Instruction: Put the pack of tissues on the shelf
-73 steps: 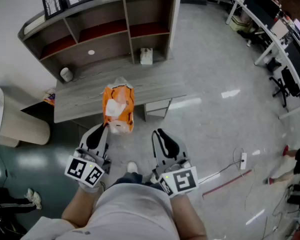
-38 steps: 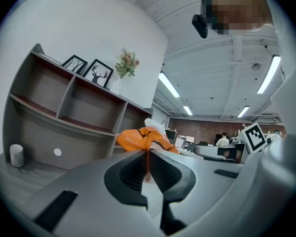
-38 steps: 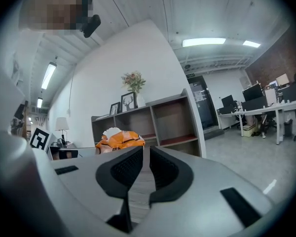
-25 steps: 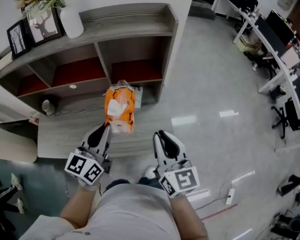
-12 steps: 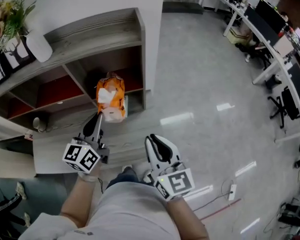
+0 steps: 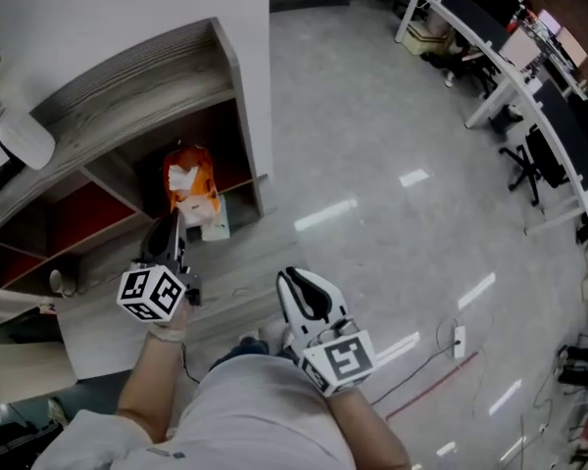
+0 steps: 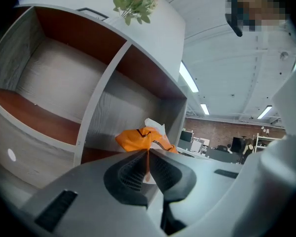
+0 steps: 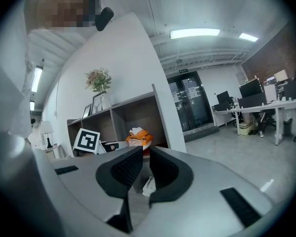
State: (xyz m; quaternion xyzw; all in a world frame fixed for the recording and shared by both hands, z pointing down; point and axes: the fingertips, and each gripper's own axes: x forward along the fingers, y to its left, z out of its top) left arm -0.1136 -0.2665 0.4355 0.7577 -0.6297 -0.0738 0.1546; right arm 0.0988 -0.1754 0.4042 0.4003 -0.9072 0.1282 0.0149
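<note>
The pack of tissues [image 6: 188, 186], orange film with white tissue showing, hangs at the mouth of the right-hand compartment of the grey shelf unit [image 6: 137, 65]. My left gripper [image 6: 173, 223] is shut on the pack's lower film edge. In the left gripper view the jaws meet on a strip of orange film, my left gripper [image 7: 147, 157] below the pack [image 7: 142, 137] and the shelf's divider [image 7: 106, 88] just behind. My right gripper [image 6: 294, 280] hangs low near my body with nothing in it. Its jaws stand slightly apart in the right gripper view [image 8: 144, 157], where the pack [image 8: 139, 136] shows far off.
A small white box [image 6: 216, 227] lies on the grey desk [image 6: 108, 331] just below the held pack. A white vase [image 6: 24, 135] stands on the shelf top. Office desks and chairs [image 6: 529, 96] line the far right. A power strip [image 6: 460, 339] lies on the floor.
My left gripper has carried the pack forward and left, from above the desk to the mouth of the shelf's right compartment. The right gripper has stayed low by my body.
</note>
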